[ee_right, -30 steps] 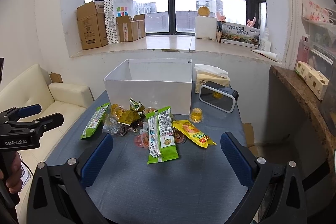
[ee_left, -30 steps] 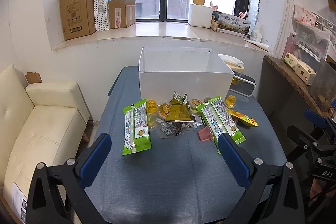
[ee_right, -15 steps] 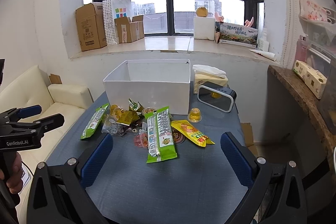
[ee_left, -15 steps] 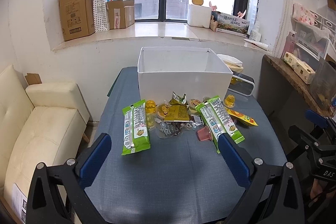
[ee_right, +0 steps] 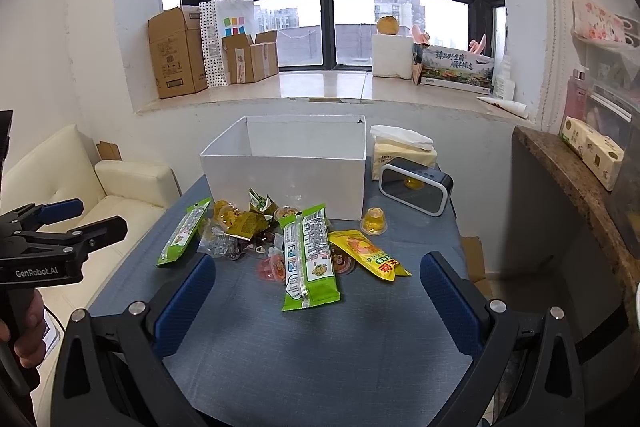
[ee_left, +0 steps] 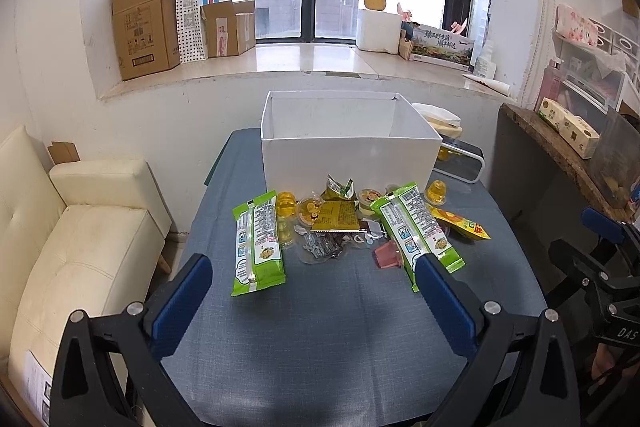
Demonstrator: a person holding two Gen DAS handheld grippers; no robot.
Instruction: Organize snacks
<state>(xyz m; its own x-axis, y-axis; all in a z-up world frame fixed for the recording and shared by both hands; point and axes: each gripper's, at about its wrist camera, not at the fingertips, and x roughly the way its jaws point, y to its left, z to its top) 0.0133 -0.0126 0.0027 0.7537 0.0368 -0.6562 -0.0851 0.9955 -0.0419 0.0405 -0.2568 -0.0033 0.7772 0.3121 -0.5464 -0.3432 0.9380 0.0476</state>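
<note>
Snacks lie in a loose pile on the blue-grey table in front of an open white box. Two long green packets flank small jelly cups, an olive sachet and a yellow packet. In the right wrist view the box, a green packet, the yellow packet and a lone jelly cup show. My left gripper is open and empty, short of the pile. My right gripper is open and empty, just short of the green packet.
A black-and-white clock and a tissue pack stand right of the box. A cream sofa sits left of the table, a wooden counter right. Cardboard boxes line the windowsill.
Both grippers have edged slightly forward toward the pile. Both stay open and no snack has moved.
</note>
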